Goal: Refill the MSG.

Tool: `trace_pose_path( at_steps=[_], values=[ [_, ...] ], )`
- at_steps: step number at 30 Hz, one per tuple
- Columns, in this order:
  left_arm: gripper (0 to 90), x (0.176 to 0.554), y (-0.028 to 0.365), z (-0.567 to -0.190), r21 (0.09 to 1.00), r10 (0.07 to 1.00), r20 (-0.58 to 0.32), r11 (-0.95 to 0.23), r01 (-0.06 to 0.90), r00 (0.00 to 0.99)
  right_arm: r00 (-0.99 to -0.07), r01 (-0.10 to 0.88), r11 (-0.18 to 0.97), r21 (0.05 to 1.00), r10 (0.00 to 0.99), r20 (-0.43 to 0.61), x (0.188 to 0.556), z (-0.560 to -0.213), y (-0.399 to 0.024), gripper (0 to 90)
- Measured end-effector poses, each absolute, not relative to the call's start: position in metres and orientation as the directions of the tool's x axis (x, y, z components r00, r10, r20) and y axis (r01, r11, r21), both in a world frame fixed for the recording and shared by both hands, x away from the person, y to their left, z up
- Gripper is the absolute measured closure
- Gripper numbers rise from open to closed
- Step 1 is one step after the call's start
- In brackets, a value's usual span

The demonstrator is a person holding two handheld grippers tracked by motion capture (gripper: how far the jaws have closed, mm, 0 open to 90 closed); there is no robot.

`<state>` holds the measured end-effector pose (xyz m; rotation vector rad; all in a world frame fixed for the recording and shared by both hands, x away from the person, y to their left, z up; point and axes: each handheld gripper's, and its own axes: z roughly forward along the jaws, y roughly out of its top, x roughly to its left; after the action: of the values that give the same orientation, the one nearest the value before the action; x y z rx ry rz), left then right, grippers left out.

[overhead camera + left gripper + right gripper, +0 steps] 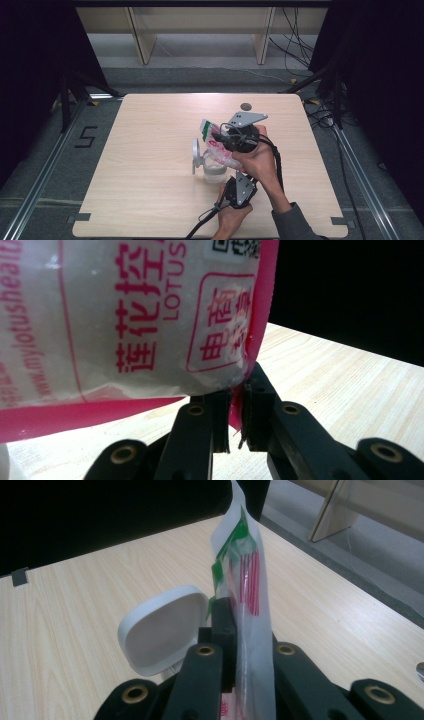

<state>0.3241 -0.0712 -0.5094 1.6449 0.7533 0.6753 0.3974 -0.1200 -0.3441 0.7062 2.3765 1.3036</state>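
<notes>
Seen from the high view, a clear plastic bag with pink and green print (pixel 216 142) was held above the wooden table (pixel 140 170) between the right gripper (pixel 226 134) and left gripper (pixel 234 181). In the left gripper view, its pink bottom corner was pinched. In the right gripper view, its upper part was clamped.

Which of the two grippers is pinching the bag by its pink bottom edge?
The left gripper, nearest the person, pinches the bag's pink-bordered corner. The right gripper, farther up the table, clamps the clear, green-marked end above the white container.
</notes>
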Motion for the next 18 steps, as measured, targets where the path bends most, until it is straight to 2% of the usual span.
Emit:
trace_pose_path(
  at_steps=[18],
  values=[
    [82.9, 0.3237, -0.0713, -0.5088, 0.981, 0.776, 0.041, -0.15, 0.121, 0.629, -0.822, 0.242, 0.463, 0.853, 0.565, -0.074, 0.3982, -0.3449, -0.1181, 86.5]
  ],
)
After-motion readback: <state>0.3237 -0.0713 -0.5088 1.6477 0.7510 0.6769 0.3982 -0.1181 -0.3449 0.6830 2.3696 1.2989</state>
